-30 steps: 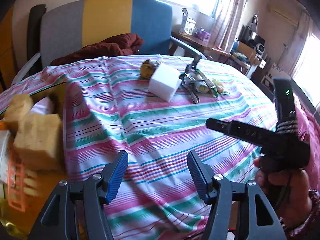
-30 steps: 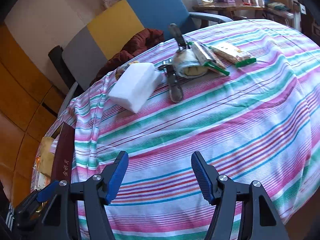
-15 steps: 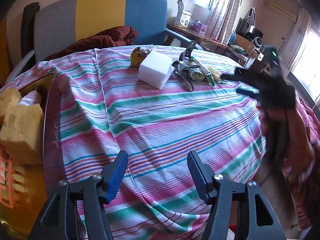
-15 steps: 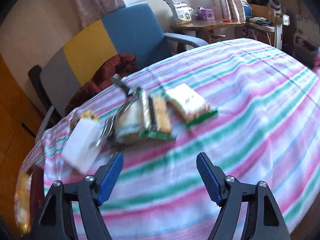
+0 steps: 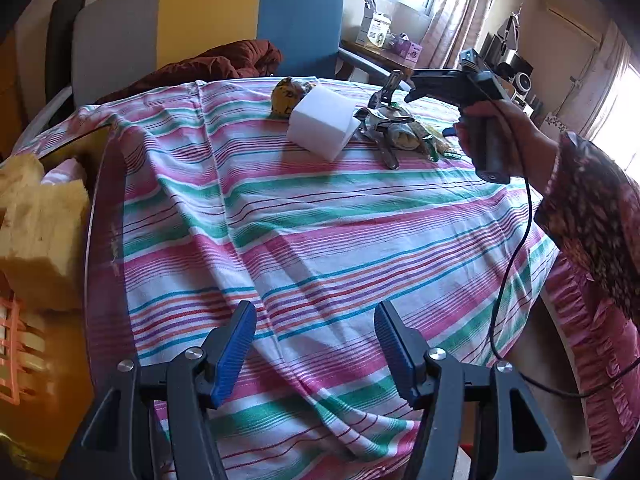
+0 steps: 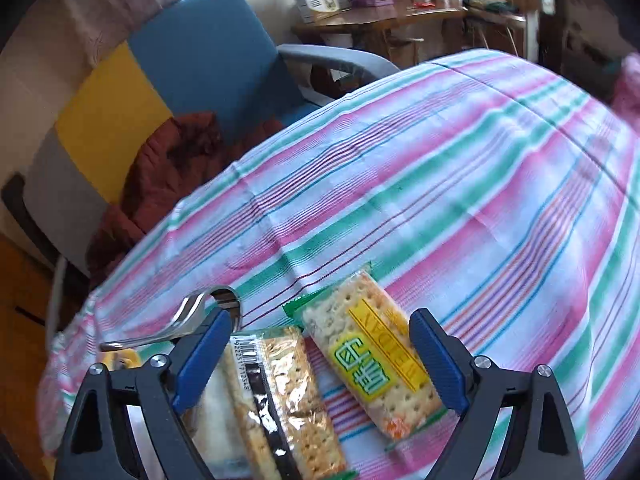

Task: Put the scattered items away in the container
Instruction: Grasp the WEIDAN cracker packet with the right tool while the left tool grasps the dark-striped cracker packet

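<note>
We're partway: sponges sit in the container, both tongs wide and empty, right tongs over cracker packs; white block, clips still on bench.

I see a round surface under a loose cloth striped pink, green and white, creased in long folds. On its far side a white foam block lies just beside a yellow patterned object, with metal clips close by. In my right view two cracker packets lie side by side on the stripes.
</note>
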